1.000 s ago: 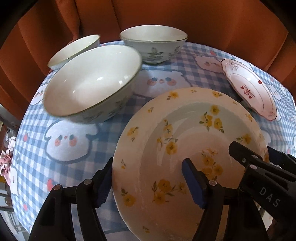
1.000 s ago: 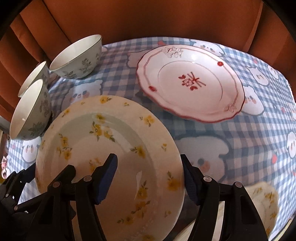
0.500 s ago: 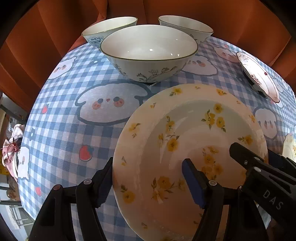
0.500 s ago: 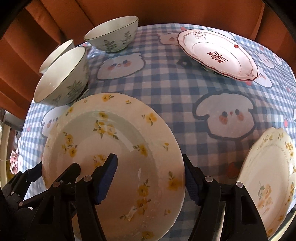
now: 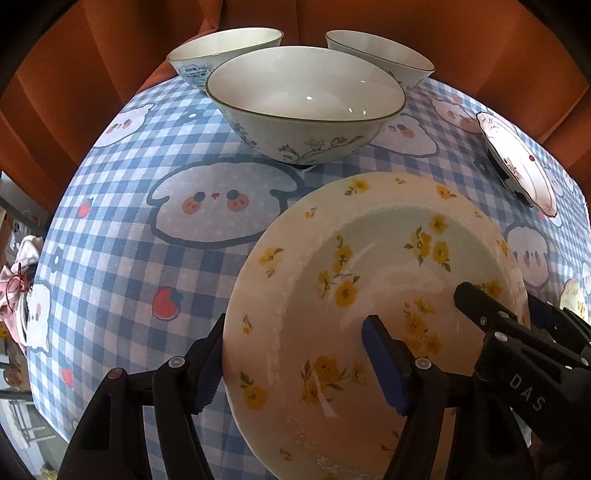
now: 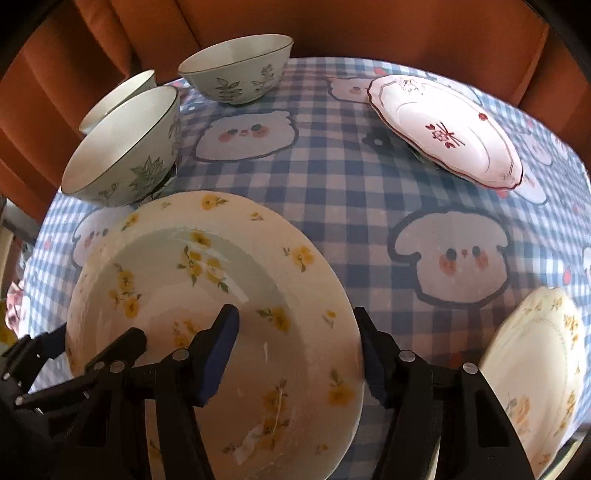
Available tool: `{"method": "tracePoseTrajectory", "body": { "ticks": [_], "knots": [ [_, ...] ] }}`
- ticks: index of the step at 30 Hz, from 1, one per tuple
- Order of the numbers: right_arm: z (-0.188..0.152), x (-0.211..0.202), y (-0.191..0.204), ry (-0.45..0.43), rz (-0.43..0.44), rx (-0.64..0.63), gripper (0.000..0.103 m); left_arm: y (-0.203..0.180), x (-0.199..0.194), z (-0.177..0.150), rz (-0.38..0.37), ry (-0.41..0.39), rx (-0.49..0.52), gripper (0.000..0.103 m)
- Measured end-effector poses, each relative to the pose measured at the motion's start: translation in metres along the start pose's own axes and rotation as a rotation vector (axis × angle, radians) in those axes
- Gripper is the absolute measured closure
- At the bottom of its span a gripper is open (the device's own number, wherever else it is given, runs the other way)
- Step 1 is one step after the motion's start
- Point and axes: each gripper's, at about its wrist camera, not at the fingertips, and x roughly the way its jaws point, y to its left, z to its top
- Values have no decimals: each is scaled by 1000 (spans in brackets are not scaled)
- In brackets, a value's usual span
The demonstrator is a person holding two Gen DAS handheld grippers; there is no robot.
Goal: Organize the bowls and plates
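A cream plate with yellow flowers (image 5: 373,295) is held over the near part of the table by both grippers; it also shows in the right wrist view (image 6: 207,295). My left gripper (image 5: 295,365) is shut on its left rim, one finger outside, one inside. My right gripper (image 6: 295,350) is shut on its right rim. Three white bowls with leaf prints stand at the far left: the nearest (image 5: 306,103), one behind left (image 5: 221,51), one behind right (image 5: 380,55). A pink plate with red marks (image 6: 447,129) lies at the far right.
A second yellow-flowered plate (image 6: 535,373) lies at the near right edge. The round table has a blue checked cloth (image 6: 332,177) with cartoon faces. Orange curtains (image 6: 406,29) hang behind it. The table edge falls away on the left.
Both grippers with the yellow-flowered plate have drawn back toward the near edge of the table. The bowls and the pink plate now look farther away. The grip has not changed.
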Motion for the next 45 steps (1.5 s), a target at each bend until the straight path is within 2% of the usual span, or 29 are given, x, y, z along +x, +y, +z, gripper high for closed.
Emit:
{"method": "tracePoseTrajectory", "body": {
  "ticks": [6,13,24,35,45],
  "knots": [
    [-7,-1,-1,40,-6,9,39,-2,-8,-5,18,4,35,33],
    [-28,-13,5,67,-30,29,39,5,-20,-22,3,23,61,33],
    [-63,-57,17,36,-76,89,39,10,-53,-35,-50,-21,121,33],
    [-76,-87,0,-21,-84,141,39,-16,-71,-42,-64,-63,156,33],
    [-73,-101,-46,-48,-54,104,39,-64,-85,-52,-42,-79,102,33]
  ]
}}
